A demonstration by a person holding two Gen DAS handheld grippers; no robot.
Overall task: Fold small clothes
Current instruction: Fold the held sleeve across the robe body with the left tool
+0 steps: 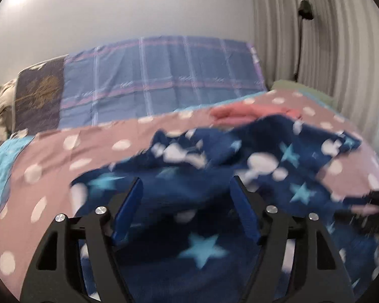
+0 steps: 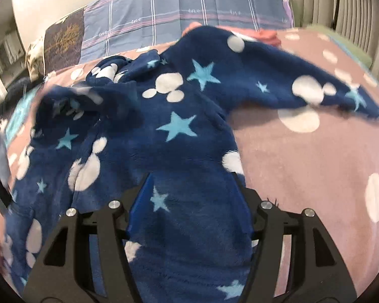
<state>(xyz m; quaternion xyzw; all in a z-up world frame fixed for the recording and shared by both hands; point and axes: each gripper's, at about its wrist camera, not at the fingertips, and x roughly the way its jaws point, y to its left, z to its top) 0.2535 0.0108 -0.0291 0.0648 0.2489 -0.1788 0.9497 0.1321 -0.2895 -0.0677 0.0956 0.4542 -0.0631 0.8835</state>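
Note:
A navy fleece garment (image 2: 184, 116) with light-blue stars and white mouse-head shapes lies spread on a pink polka-dot blanket (image 2: 315, 166); one sleeve (image 2: 315, 91) stretches out to the right. It also shows in the left wrist view (image 1: 240, 166), blurred. My left gripper (image 1: 185, 186) is open just above the fleece, blue pads wide apart. My right gripper (image 2: 192, 179) is open, its fingers either side of the garment's lower part, fleece lying between them.
A folded pink cloth (image 1: 252, 112) lies at the blanket's far edge. Behind it stand a blue plaid pillow (image 1: 164, 75) and a dark pillow with a gold tree print (image 1: 38, 96). A pale curtain (image 1: 341, 50) hangs to the right.

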